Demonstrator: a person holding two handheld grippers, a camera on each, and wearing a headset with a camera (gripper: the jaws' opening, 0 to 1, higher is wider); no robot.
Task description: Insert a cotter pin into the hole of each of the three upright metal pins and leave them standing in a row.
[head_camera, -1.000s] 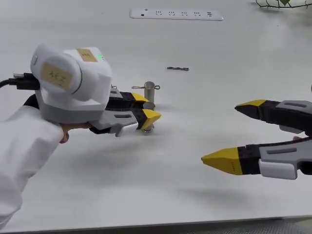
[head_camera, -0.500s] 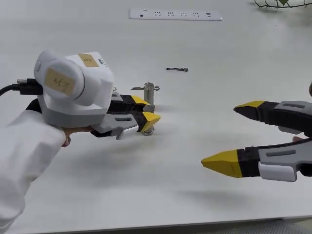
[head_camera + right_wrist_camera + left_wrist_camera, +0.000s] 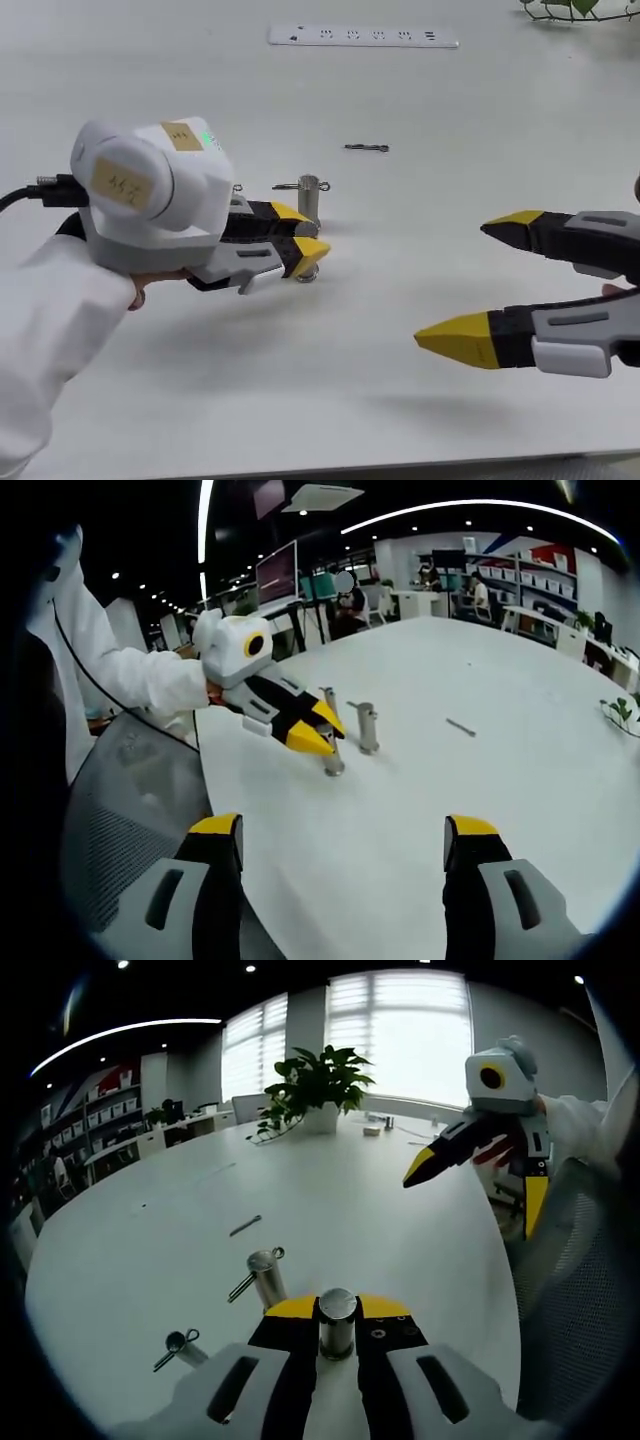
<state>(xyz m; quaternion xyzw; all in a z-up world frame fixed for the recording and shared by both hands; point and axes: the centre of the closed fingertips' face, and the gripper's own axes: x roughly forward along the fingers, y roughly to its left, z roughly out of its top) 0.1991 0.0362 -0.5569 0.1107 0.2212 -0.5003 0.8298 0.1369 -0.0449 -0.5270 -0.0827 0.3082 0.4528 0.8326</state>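
My left gripper [image 3: 312, 238] is shut on an upright metal pin [image 3: 305, 270] whose foot is at the table surface; its own view has this pin [image 3: 337, 1322] between the yellow tips. Just behind stands a second pin [image 3: 308, 196] with a cotter pin through its top, seen again as pin [image 3: 268, 1276]. A third pin [image 3: 185, 1345], also with a cotter pin, stands further left. A loose cotter pin [image 3: 366, 148] lies beyond. My right gripper [image 3: 455, 283] hovers open to the right, well apart from the pins, facing the left gripper [image 3: 300, 725].
A white power strip [image 3: 363, 36] lies at the far side of the white table [image 3: 330, 380]. A potted plant [image 3: 318, 1085] stands at the far end. The table's front edge runs just below the right gripper.
The left gripper's rear body has dipped slightly while its jaws stay on the pin. The right gripper has held still. The camera has shifted a little.
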